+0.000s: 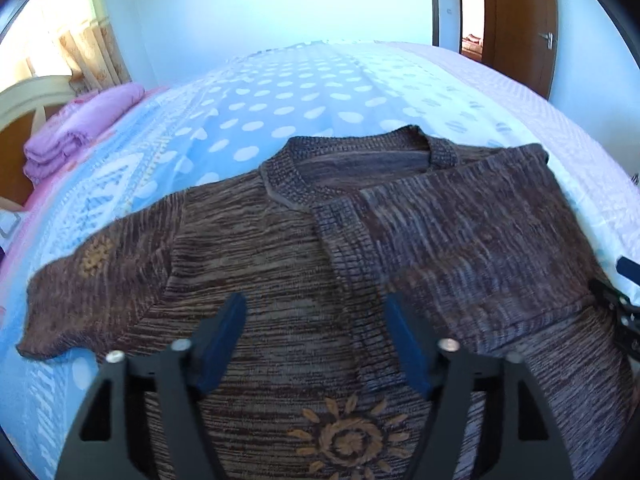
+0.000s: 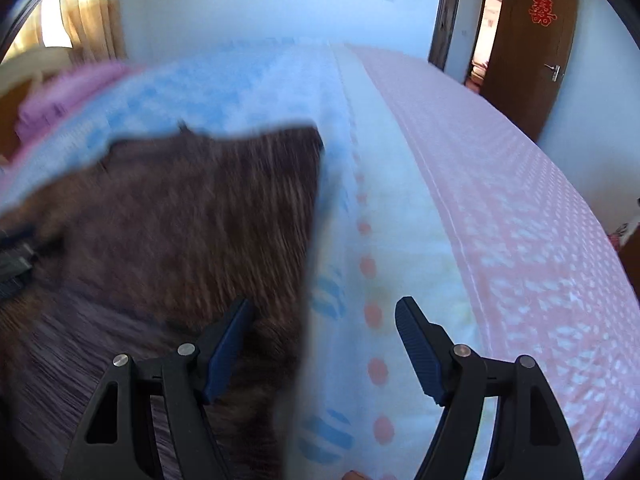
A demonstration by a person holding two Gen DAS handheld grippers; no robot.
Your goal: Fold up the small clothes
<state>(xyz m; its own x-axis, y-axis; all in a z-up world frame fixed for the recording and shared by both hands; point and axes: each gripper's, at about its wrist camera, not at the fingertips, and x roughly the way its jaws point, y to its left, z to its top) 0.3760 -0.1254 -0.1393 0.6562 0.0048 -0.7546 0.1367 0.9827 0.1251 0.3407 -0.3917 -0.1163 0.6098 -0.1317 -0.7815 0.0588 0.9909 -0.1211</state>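
A small brown knitted sweater (image 1: 280, 248) with orange flower embroidery lies on the bed. Its right side is folded over the front; the left sleeve (image 1: 88, 280) lies spread out flat. My left gripper (image 1: 314, 320) is open and empty, hovering over the sweater's middle. My right gripper (image 2: 324, 316) is open and empty at the sweater's right edge (image 2: 208, 216), its left finger over the fabric and its right finger over the sheet. The right wrist view is blurred. Part of the right gripper (image 1: 620, 304) shows at the right edge of the left wrist view.
The bed has a blue polka-dot sheet (image 1: 300, 92) and a pink patterned part (image 2: 520, 220) on the right. A folded purple blanket (image 1: 80, 128) lies at the far left by the headboard. A brown door (image 1: 520, 16) stands open at the back right.
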